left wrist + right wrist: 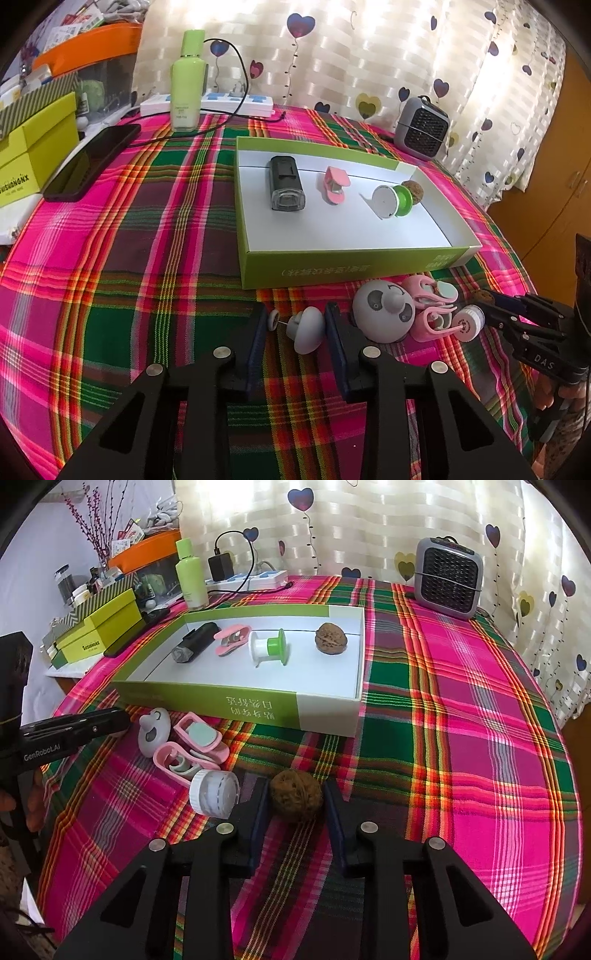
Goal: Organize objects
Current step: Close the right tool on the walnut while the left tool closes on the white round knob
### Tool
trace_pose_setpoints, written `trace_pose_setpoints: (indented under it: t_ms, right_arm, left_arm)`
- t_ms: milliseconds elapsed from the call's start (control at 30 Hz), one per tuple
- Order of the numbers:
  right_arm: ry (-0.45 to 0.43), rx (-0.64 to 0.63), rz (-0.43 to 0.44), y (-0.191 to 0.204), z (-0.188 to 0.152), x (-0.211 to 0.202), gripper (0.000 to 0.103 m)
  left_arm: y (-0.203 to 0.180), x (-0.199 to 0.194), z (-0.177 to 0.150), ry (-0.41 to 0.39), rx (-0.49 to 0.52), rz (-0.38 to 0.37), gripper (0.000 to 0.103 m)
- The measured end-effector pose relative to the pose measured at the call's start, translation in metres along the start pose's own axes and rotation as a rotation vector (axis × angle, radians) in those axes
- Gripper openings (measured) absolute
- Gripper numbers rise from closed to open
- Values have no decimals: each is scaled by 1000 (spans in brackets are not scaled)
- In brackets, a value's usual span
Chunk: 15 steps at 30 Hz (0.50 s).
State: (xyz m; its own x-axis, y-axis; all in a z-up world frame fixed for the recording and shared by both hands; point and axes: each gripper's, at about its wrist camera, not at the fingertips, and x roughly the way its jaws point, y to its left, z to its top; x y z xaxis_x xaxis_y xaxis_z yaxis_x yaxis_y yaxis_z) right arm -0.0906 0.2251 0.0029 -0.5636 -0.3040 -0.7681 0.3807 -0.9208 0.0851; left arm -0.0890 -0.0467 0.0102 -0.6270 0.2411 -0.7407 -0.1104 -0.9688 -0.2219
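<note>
Your left gripper (295,328) is sitting low over the plaid table (155,258) with its jaws spread around a little grey mushroom-shaped piece (306,329); there's a gap on the left side, so it's released, not squeezing anything. Your right gripper (293,797) is straddling a walnut (295,794) lying on the cloth, jaws wide on either side, so that one's loose too, as far as I can tell.

Just beside the walnut, a small white round jar (215,793) is lying on its side, touching the left finger. Moving out from there, two pink clips (192,749) are piled together, and a grey panda-face gadget (384,310) is sitting next to them, all bunched up in front of the green box lid (332,266).

Inside that lid, things are lining up in a row: a black rectangular gadget (286,182), another pink clip (334,184), a white and green spool (391,201) and a second walnut (331,637) at the far end.

Further back, a green bottle (188,81), a white power strip (221,103) and a small grey heater (448,578) are standing near the heart curtain.
</note>
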Motion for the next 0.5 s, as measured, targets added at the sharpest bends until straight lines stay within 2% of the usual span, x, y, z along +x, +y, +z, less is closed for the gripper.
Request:
trace_pose_setpoints:
  t_ms: [500]
  right_arm:
    - [-45,5,9,0,8,-12,30]
  left_arm:
    - [-13,-14,4,-34,30,-18,29]
